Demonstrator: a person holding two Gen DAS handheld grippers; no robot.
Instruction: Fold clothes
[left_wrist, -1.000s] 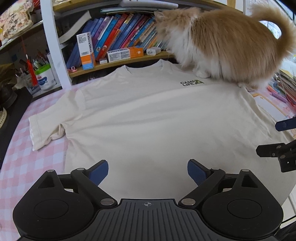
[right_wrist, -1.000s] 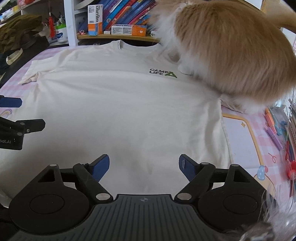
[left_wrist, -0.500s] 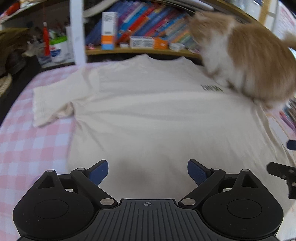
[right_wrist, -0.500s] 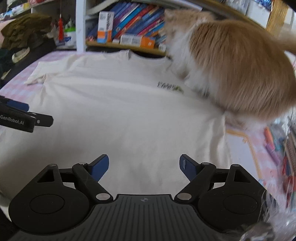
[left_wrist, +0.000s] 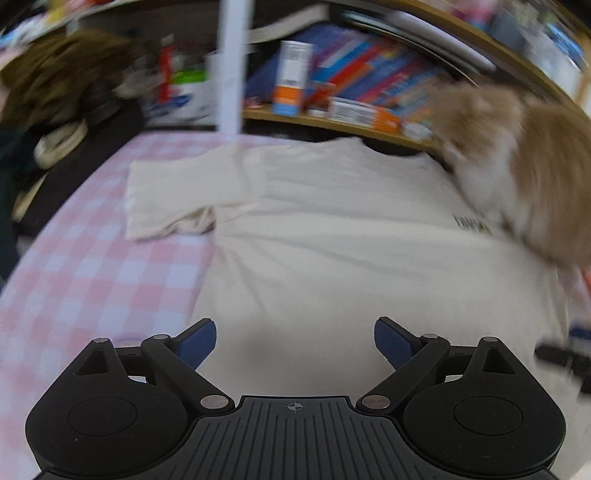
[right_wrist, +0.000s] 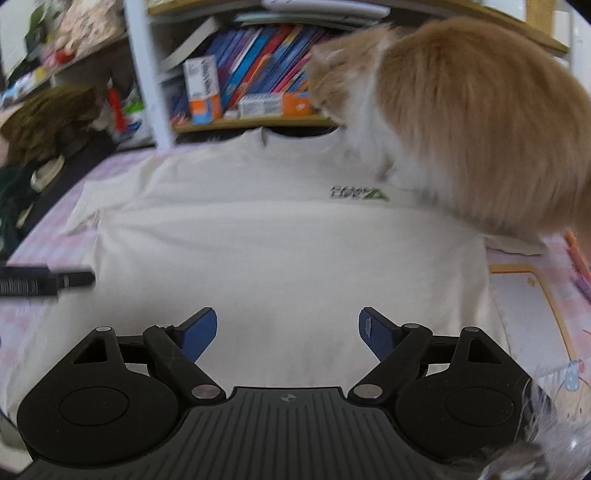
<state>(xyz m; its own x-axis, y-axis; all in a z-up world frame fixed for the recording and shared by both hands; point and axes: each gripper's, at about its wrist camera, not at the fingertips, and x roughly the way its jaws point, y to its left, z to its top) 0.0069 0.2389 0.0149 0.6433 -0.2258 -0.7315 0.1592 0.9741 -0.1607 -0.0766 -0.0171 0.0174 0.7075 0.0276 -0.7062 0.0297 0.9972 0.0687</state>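
Both my claws, left claw and right claw, gape wide above the flat shirt, so any fold means working around the cat on its shoulder.

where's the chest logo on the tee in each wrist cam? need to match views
Left wrist: logo at right of centre, blurred, partly under the cat.
Right wrist: logo above centre on the t-shirt, just left of the cat.
Shared landmark: the orange-and-white box upright on the shelf.
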